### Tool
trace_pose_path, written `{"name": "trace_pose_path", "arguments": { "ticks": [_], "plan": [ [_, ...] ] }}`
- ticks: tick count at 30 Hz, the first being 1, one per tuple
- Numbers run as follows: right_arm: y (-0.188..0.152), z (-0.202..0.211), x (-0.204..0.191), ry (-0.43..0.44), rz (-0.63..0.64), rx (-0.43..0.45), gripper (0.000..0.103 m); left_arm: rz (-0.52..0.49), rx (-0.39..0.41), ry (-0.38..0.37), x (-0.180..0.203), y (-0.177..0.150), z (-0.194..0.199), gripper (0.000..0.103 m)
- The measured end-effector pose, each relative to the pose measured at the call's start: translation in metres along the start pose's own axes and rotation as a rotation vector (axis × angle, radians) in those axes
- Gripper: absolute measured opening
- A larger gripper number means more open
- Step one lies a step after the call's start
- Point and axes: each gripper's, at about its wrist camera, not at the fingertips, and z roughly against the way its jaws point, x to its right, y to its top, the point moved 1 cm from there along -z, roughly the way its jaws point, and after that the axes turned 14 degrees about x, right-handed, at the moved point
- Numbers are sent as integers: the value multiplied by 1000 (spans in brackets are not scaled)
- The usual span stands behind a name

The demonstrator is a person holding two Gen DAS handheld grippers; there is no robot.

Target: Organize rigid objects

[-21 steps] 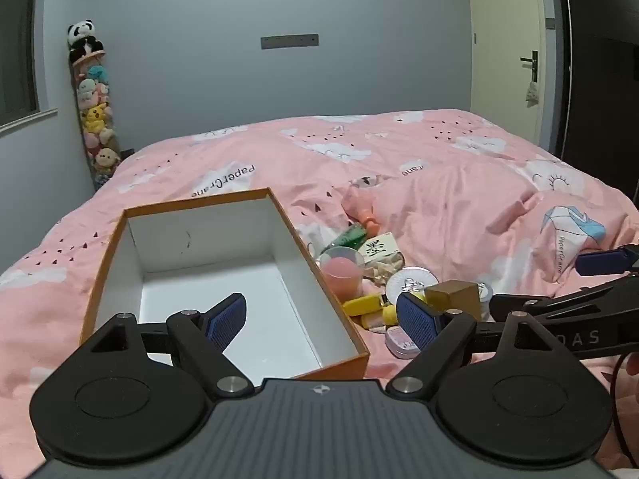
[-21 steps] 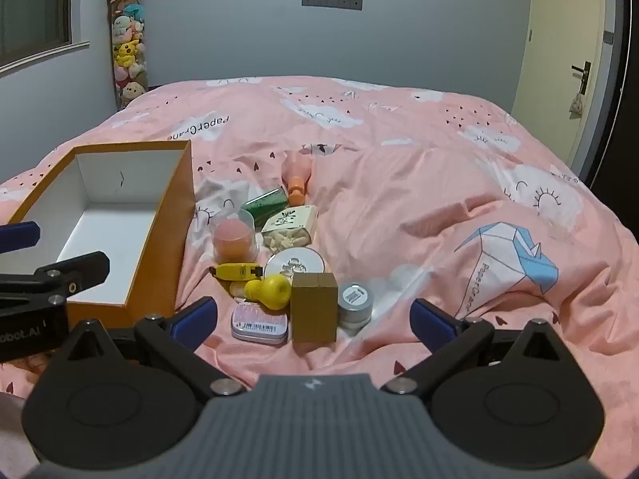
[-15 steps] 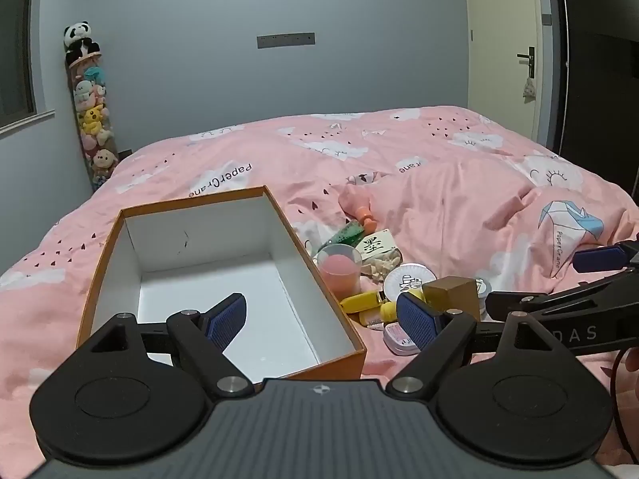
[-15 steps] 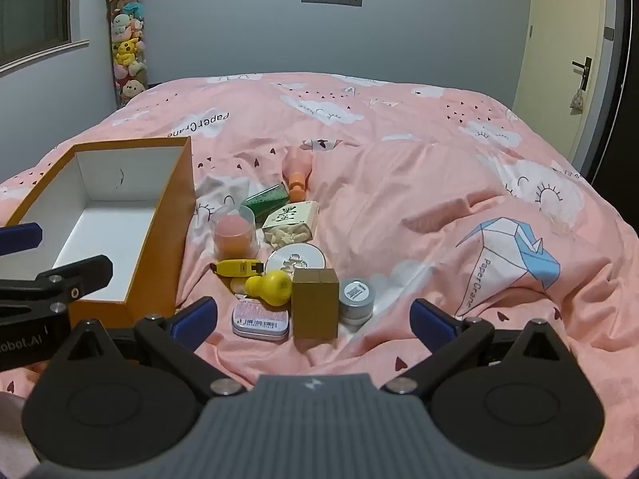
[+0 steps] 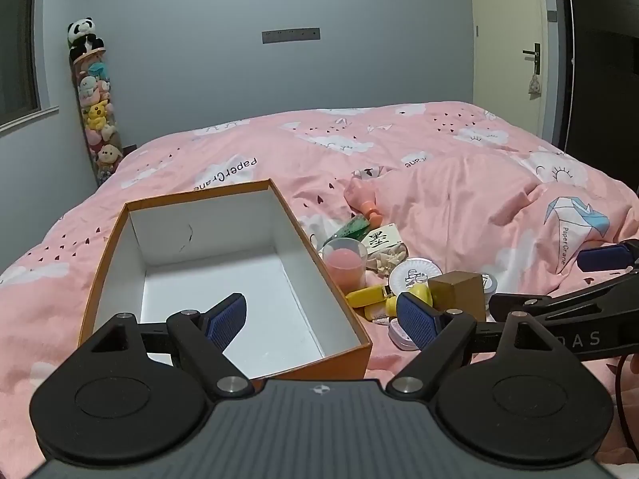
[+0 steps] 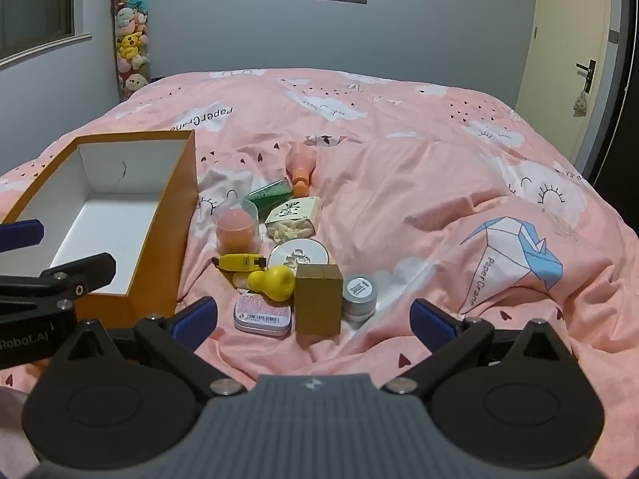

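my left gripper [image 5: 321, 315] wide and empty over the open orange cardboard box [image 5: 207, 275], right gripper [image 6: 313, 315] wide, empty, brown carton [image 6: 318, 298] half hiding the small grey tin [image 6: 360, 293]

Dim, soft light; fisheye-curved edges.

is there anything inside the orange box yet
No, the orange box shows only its bare white floor, while the small items lie beside it on the pink duvet.

I see a bed under a pink duvet [image 5: 459, 183], grey-blue walls [image 5: 239, 92], 1 cream door [image 6: 575, 76], a window [image 6: 32, 4] and a tube of plush toys [image 5: 96, 111].
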Motion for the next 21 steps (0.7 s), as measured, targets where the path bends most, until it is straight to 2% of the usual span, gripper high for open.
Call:
{"name": "trace_pose_path", "arguments": {
  "ticks": [21],
  "plan": [
    [0,-1,-1,2,8,-7,101,3,-8,1,0,-3,-2,100]
  ]
}}
